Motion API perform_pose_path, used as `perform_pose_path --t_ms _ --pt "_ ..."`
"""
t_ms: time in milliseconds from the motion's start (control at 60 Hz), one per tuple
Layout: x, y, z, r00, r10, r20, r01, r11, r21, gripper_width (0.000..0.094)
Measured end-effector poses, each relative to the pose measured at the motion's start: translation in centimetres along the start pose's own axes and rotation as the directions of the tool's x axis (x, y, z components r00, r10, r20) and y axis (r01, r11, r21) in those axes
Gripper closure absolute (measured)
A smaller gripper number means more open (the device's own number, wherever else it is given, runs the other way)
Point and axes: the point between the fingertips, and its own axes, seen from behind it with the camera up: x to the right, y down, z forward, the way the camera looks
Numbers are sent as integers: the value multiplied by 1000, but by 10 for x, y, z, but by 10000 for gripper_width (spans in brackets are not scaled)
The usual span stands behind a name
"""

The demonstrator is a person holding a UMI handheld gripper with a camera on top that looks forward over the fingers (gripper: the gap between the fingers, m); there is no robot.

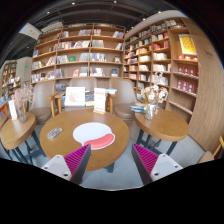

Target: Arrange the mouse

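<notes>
A small grey mouse (54, 132) lies on the left part of a round wooden table (70, 150) just ahead of me. A white and pink oval mat (93, 136) lies at the table's middle, to the right of the mouse. My gripper (112, 162) is held above the floor at the table's near edge. Its fingers (77, 159) with magenta pads are wide open, with nothing between them. The mouse is beyond and left of the left finger.
A second round table (165, 125) with a vase of flowers (152, 96) stands at the right. Another table (14, 132) stands at the left. Chairs (75, 98) stand behind the near table. Bookshelves (85, 55) line the back and right walls.
</notes>
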Motion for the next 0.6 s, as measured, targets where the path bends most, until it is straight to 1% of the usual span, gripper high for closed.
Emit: perform_pose_path --t_ms 17,150,233,433,600 --pt "-4 12 -3 1000 -2 4 2 1000 3 81" --pt "-45 15 9 999 -23 42 23 1000 0 83" --pt "-76 16 10 996 -32 81 32 999 -9 84" --pt "-166 29 6 980 -55 189 61 998 -26 83" --pt "-241 42 -7 950 -73 304 86 996 -30 82"
